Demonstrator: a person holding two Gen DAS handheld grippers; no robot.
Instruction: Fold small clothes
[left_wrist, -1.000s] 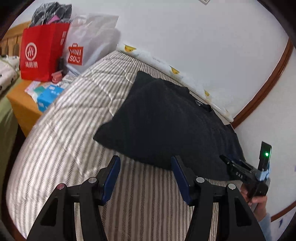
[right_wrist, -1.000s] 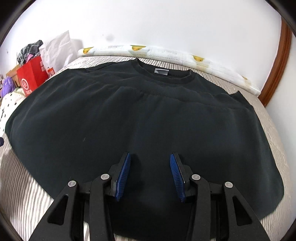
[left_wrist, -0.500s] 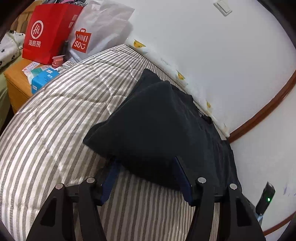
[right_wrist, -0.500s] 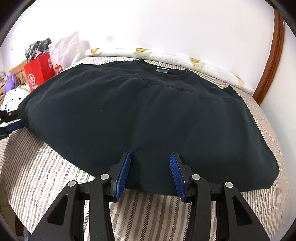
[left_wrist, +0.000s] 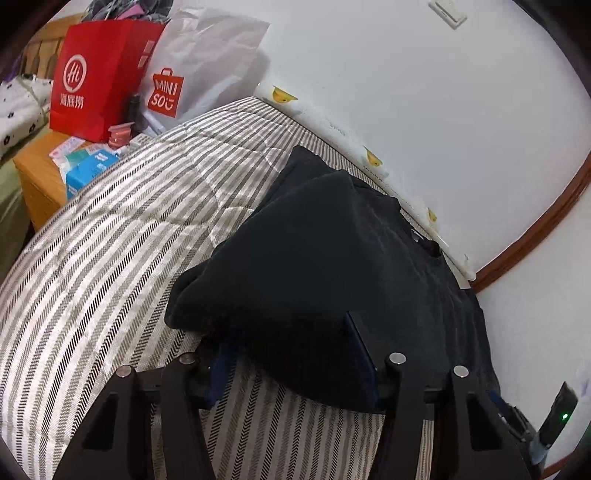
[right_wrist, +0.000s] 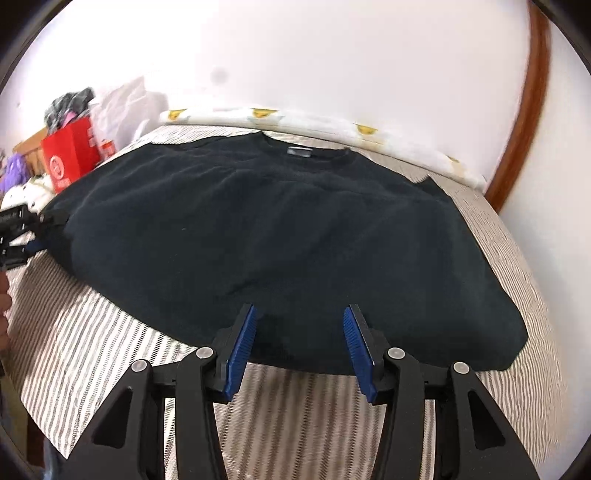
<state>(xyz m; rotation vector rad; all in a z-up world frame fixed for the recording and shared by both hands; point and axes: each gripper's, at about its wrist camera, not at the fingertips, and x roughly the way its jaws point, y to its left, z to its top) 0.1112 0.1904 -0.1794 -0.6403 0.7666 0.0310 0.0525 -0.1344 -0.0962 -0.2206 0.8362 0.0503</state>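
The black knit sweater (right_wrist: 280, 229) lies flat on the grey-and-white striped quilted bedspread (left_wrist: 110, 258), collar toward the wall. The left gripper (left_wrist: 291, 354) straddles its folded corner, jaws just narrowing (whether they pinch yet, I cannot tell) and could catch only one layer. The right gripper (right_wrist: 299, 343), parted and just widening, holds nothing, so the hem may drag askew.
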